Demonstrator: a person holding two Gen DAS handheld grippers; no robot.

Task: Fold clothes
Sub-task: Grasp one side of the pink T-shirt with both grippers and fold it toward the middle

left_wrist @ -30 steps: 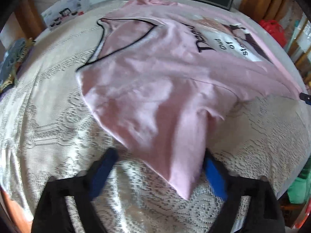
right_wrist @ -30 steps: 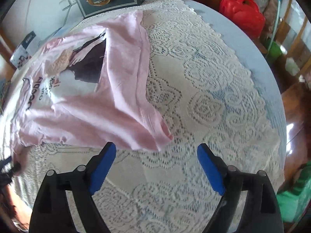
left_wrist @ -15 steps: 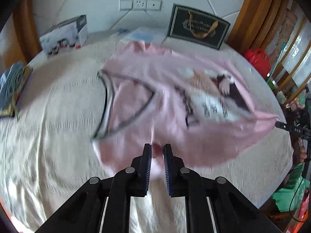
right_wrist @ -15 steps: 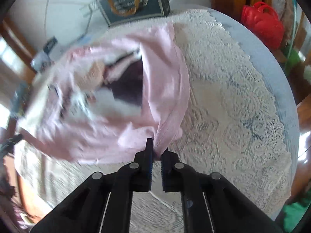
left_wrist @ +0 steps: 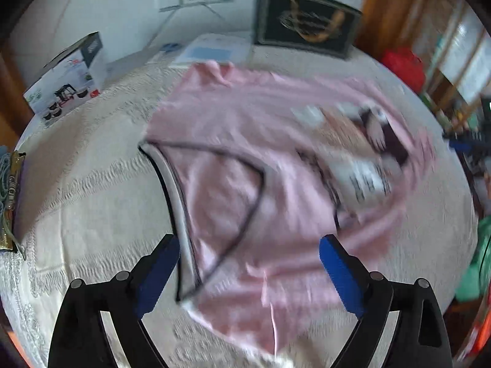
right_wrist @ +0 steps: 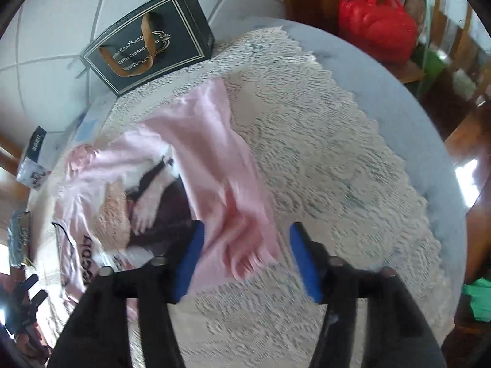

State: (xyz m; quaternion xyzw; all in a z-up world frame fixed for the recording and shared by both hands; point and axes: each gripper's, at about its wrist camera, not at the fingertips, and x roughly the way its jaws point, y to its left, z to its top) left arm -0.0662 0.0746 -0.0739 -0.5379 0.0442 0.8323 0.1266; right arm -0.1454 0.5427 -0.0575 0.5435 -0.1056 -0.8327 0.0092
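Since half a second ago, the pink printed T-shirt [left_wrist: 245, 190] has been released and the left gripper [left_wrist: 245, 263] is seen spread wide, the shirt lying flat ahead of and between its blue-padded fingers [left_wrist: 156, 276] on the cream lace tablecloth [left_wrist: 76, 214]. In the right view, the right gripper [right_wrist: 245, 257] is likewise parted, and the shirt's hem corner [right_wrist: 242, 245] is left lying between its fingers.

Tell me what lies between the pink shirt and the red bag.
Right wrist view: only lace tablecloth and bare table edge between the pink shirt and red bag.
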